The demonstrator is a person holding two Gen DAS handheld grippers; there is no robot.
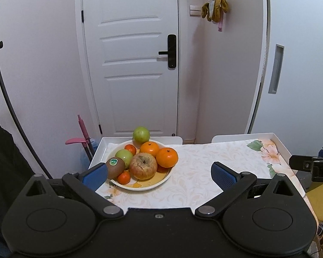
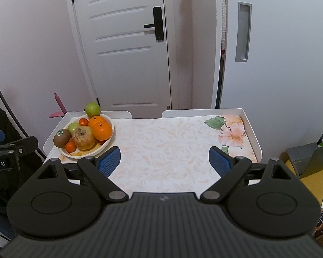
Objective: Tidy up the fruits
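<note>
**Fruit piled at the left end of the table, nearer our left gripper**

Fruit sits heaped in a cream bowl [image 1: 140,186] at the far left end of the table [image 2: 161,150], which is covered with a floral cloth. In the bowl we see a wrinkled apple [image 1: 143,166], two large oranges [image 1: 167,157], a kiwi [image 1: 115,167] with a green sticker hanging over the near-left rim, a pale green apple [image 1: 124,155], and small tangerines [image 1: 123,176] tucked between them. One more green apple [image 1: 141,134] sits just behind the bowl; whether it rests on the table or on the far rim we cannot tell.

Our left gripper [image 1: 159,172] stands wide open and holds nothing. The bowl lies ahead and a little left of its centre line, with the kiwi just beside its left finger [image 1: 95,175]. Our right gripper [image 2: 164,161] is likewise spread wide and empty; from it the bowl lies well off to the left, beyond its left finger, while bare cloth lies straight ahead.

We judge the left gripper the nearer one to every fruit. The round fruits offer no long axis; the kiwi's runs roughly across the left view. The heap would fit either fruit gathered into the bowl or fruit waiting to be sorted out across the cloth, so we name no next move.
</note>
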